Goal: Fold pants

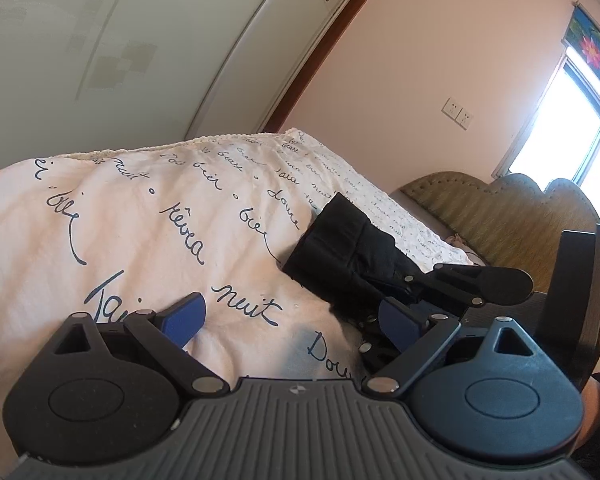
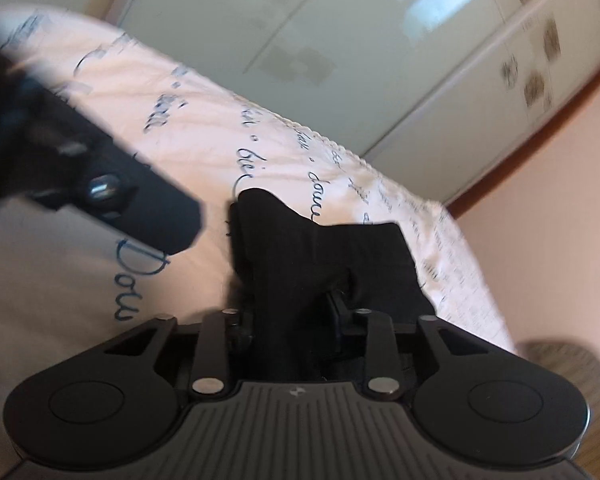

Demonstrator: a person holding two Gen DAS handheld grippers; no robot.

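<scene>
Left gripper: lower centre of left wrist view, blue pads spread wide over the bedsheet, nothing between them. Black pants: bunched on the bed, centre right. Right gripper: lower centre of right wrist view, clenched on a fold of the pants. Wardrobe: upper left. Headboard: right.

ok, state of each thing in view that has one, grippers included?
left gripper: open, nothing between its blue pads, hovering over the bedsheet
right gripper: shut on the black pants
black pants: bunched on the bed, near end pinched in the right gripper
bedsheet: spread over the bed, lightly wrinkled
window: bright daylight, open or closed unclear
</scene>
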